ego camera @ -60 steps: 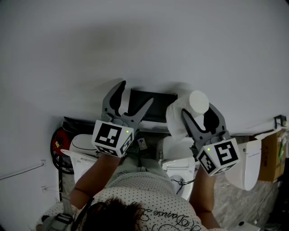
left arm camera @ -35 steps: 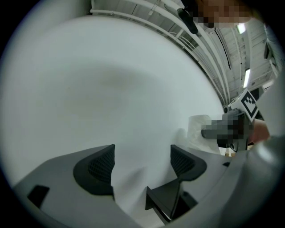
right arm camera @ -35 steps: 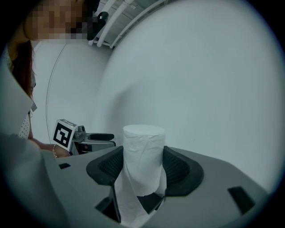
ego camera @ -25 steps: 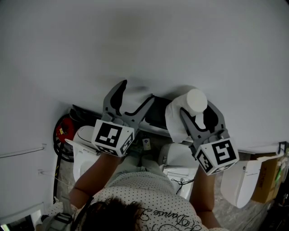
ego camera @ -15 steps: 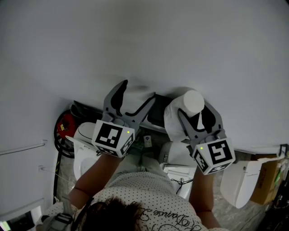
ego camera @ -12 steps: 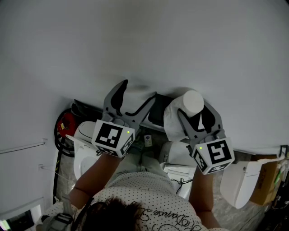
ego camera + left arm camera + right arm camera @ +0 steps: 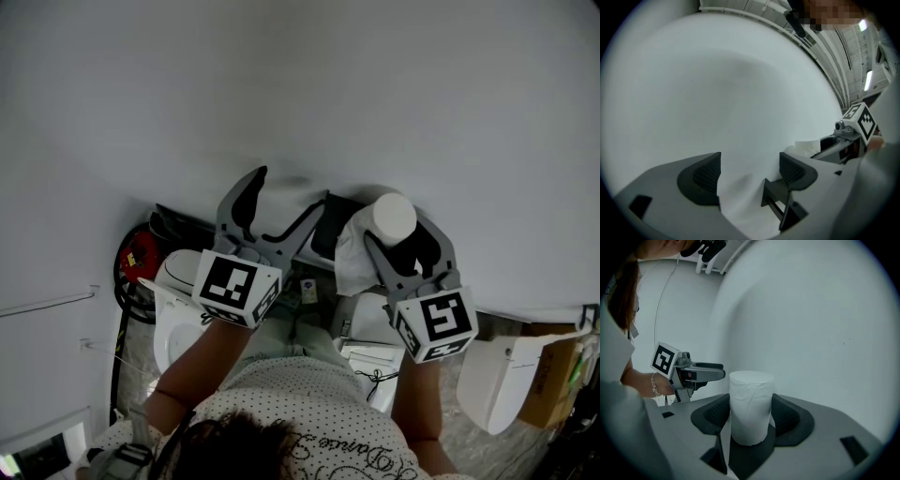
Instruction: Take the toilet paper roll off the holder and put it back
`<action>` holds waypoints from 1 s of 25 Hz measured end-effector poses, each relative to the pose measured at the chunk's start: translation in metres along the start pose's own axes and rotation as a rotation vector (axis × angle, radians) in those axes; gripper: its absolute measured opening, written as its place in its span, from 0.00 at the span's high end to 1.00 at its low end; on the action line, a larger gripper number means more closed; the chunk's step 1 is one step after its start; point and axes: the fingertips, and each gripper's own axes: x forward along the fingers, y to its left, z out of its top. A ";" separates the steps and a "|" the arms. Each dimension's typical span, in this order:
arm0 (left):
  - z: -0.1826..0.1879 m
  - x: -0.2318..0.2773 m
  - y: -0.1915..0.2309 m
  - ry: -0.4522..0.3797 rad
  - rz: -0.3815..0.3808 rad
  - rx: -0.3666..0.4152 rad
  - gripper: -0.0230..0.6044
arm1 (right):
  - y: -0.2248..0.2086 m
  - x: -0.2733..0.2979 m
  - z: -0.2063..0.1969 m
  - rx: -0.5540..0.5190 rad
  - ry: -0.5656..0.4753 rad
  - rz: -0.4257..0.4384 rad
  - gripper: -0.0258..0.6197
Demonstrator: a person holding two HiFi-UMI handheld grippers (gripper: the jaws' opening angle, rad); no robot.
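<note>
A white toilet paper roll (image 7: 394, 215) stands upright between the pads of my right gripper (image 7: 397, 234), which is shut on it close to the white wall. In the right gripper view the roll (image 7: 750, 405) fills the gap of the right gripper (image 7: 750, 417), and a loose tail of paper (image 7: 350, 258) hangs below it. The dark holder (image 7: 329, 228) sits on the wall between the two grippers. My left gripper (image 7: 289, 187) is open just left of the holder, nothing between its pads. In the left gripper view the holder's dark bracket (image 7: 775, 199) shows under the left gripper (image 7: 749, 169).
Below are a white toilet (image 7: 371, 330), a second white bowl (image 7: 174, 284) at the left beside a red object (image 7: 137, 257), a white fixture (image 7: 497, 364) and a cardboard box (image 7: 555, 367) at the right. The person's dotted shirt (image 7: 300, 412) fills the bottom.
My right gripper has come down a little with the roll and drifted slightly left toward the holder. The left gripper has kept its place, still open.
</note>
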 end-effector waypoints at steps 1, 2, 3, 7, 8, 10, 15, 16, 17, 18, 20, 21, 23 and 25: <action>0.000 0.001 0.000 0.001 0.000 0.000 0.37 | 0.000 0.000 0.000 -0.005 0.003 -0.001 0.53; 0.000 0.001 0.001 0.000 0.000 -0.001 0.37 | 0.000 0.001 0.000 -0.007 0.005 -0.002 0.53; 0.000 0.001 0.001 0.000 0.001 -0.001 0.37 | 0.000 0.001 0.000 -0.007 0.005 -0.003 0.53; 0.002 0.000 0.001 -0.004 0.003 -0.002 0.37 | -0.002 0.000 -0.001 0.030 -0.009 0.001 0.53; 0.002 0.000 0.001 -0.006 0.003 -0.002 0.37 | -0.003 -0.001 -0.001 0.043 -0.014 0.005 0.53; 0.002 0.000 0.001 -0.007 0.003 -0.002 0.37 | -0.004 -0.002 -0.003 0.061 -0.020 0.009 0.52; 0.002 0.000 0.001 -0.009 0.002 -0.004 0.37 | -0.002 -0.002 -0.003 0.077 -0.036 0.017 0.51; 0.003 0.000 0.001 -0.008 0.002 -0.002 0.37 | -0.002 -0.002 -0.002 0.084 -0.042 0.019 0.51; 0.003 0.000 0.000 -0.009 0.001 -0.001 0.37 | -0.002 -0.002 -0.002 0.090 -0.046 0.021 0.50; 0.004 0.000 0.000 -0.010 0.001 0.000 0.37 | -0.002 -0.002 -0.001 0.094 -0.048 0.024 0.48; 0.005 0.001 0.000 -0.012 0.002 0.000 0.37 | -0.002 -0.002 -0.001 0.098 -0.051 0.028 0.45; 0.005 0.001 0.000 -0.012 0.002 0.000 0.37 | -0.001 -0.002 0.000 0.101 -0.055 0.029 0.43; 0.006 0.001 0.000 -0.013 0.002 -0.001 0.37 | -0.001 -0.002 0.002 0.104 -0.065 0.029 0.42; 0.006 0.000 0.000 -0.014 0.001 0.000 0.37 | -0.001 -0.002 0.005 0.105 -0.080 0.024 0.41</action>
